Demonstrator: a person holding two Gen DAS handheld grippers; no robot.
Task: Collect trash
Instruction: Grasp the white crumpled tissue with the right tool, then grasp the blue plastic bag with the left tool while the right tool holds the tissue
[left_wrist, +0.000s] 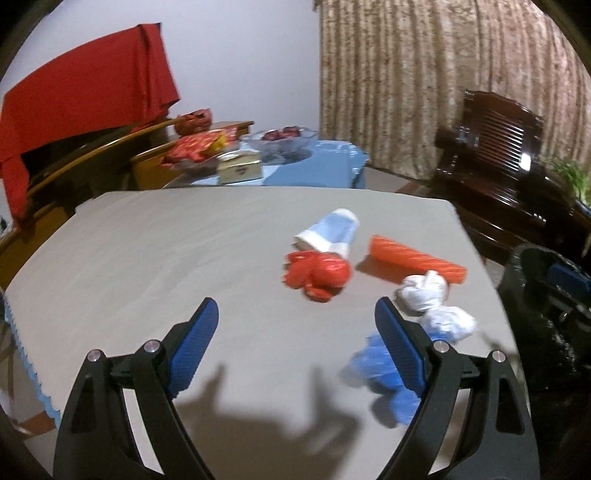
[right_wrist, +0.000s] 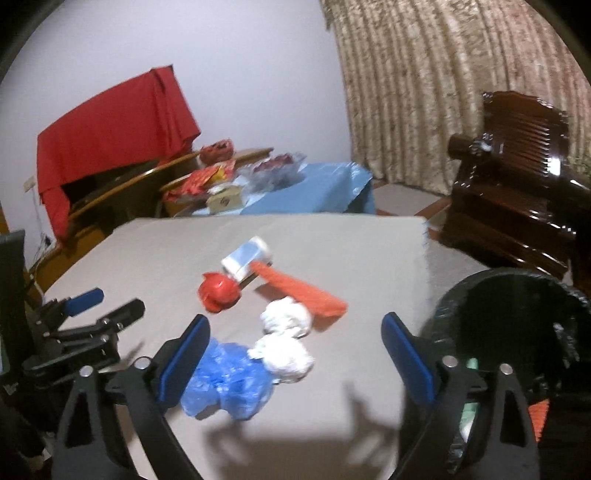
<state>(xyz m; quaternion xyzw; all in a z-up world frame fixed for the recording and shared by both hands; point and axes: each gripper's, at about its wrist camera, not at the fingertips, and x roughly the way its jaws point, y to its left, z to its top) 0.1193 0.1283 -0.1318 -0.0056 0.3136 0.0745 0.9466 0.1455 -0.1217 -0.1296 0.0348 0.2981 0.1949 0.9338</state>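
1. I count two white crumpled wads mid-frame, touching each other.
2. One blue plastic bag, lower center.
3. One red bag.
4. One orange packet.
5. One blue-and-white cup.
6. One black bin, right edge.

Both grippers have black arms, ribbed blue pads, silver pivot screws

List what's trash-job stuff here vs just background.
Job: blue bag; white wads; red wad; orange wrapper; blue-white cup; bin.
Background: red cloth; chair; curtain; side table.
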